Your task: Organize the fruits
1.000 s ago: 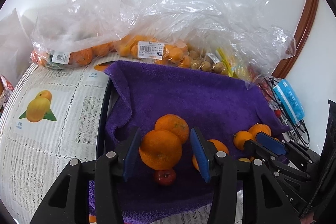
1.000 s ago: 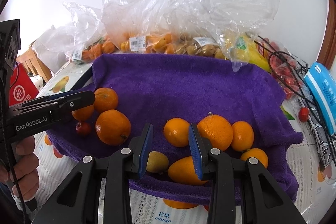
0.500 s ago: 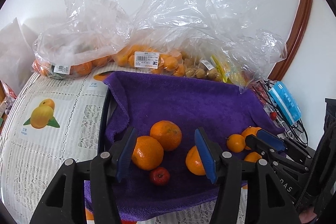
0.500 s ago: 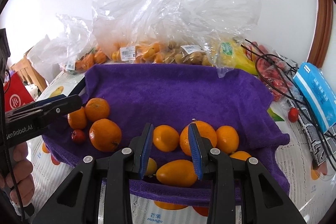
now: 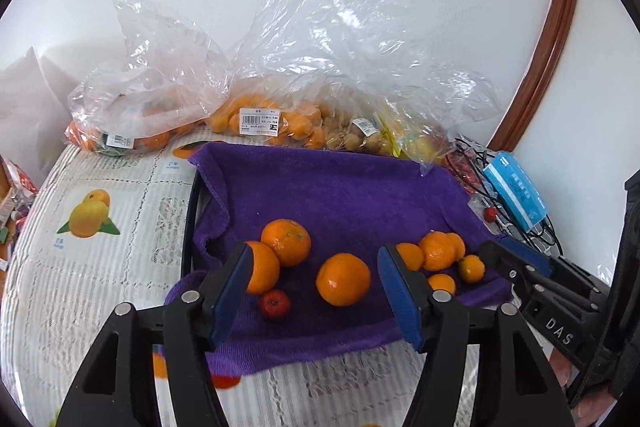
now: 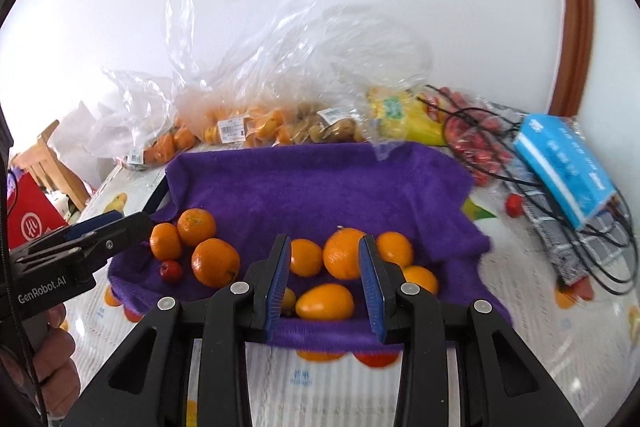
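A purple towel (image 5: 340, 187) (image 6: 320, 187) lies on the table with loose fruit on its near part. At the left lie three oranges (image 5: 343, 279) (image 6: 215, 261) and a small red fruit (image 5: 274, 304) (image 6: 171, 271). At the right lies a cluster of oranges (image 6: 344, 253) (image 5: 438, 251) with a yellow-orange mango (image 6: 325, 303). My left gripper (image 5: 316, 287) is open and empty, above the towel's near edge. My right gripper (image 6: 325, 281) is open and empty, above the mango and the right cluster.
Clear plastic bags of oranges and other fruit (image 5: 264, 123) (image 6: 256, 127) line the wall behind the towel. A blue packet (image 6: 564, 167) and black cables (image 6: 520, 163) lie to the right. The fruit-print tablecloth (image 5: 100, 227) extends left. A red box (image 6: 28, 223) stands at the far left.
Both grippers have pulled back and up from the towel. The left gripper has let go of an orange, which now lies on the towel. Both jaws stand wider.
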### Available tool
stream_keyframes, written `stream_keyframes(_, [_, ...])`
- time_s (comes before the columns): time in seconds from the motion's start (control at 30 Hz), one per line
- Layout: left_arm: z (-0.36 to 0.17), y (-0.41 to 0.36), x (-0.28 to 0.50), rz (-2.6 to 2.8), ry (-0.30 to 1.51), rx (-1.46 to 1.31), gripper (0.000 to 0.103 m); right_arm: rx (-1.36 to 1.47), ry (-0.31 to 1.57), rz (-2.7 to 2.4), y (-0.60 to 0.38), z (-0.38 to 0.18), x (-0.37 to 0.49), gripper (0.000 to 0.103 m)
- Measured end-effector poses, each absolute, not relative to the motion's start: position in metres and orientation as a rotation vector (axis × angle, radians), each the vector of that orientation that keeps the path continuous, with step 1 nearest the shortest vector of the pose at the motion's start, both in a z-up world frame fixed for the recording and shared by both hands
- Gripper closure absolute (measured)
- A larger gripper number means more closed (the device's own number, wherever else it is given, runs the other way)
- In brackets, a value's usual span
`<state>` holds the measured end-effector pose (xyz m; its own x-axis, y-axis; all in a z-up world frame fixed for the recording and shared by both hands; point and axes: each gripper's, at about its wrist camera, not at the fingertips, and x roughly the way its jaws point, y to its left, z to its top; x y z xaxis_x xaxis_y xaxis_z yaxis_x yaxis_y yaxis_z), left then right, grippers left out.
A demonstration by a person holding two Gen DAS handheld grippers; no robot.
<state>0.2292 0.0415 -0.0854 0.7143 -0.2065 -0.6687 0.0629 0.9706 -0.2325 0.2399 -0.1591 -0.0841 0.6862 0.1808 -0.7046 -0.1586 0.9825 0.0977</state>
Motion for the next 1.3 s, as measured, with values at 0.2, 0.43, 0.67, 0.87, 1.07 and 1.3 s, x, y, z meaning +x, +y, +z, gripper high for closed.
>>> stream_keyframes(0.2, [-0.061,0.035,0.183,-0.12,0.737,-0.173,0.028,0.037,0.759,0.146,-0.174,-0.047,0.194,0.054])
stream_keyframes(0.43, [-0.029,0.026,0.117,-0.095,0.683,-0.153,0.026,0.036,0.719,0.107,-0.187,-0.012,0.131,0.045])
stream_keyframes(0.67, [-0.011,0.018,0.065,-0.058,0.646,-0.118,0.016,0.055,0.682,0.078,-0.194,0.006,0.077,0.02])
stream_keyframes(0.87, [-0.002,0.011,0.036,-0.037,0.627,-0.107,0.013,0.086,0.67,0.066,-0.206,0.017,0.045,0.007])
stream_keyframes(1.07, [0.011,0.009,0.016,-0.027,0.607,-0.104,0.012,0.061,0.678,0.059,-0.213,0.022,0.024,0.005])
stream_keyframes(1.3, [0.014,0.005,0.008,-0.038,0.605,-0.1,0.012,0.065,0.652,0.06,-0.217,0.028,0.009,0.005])
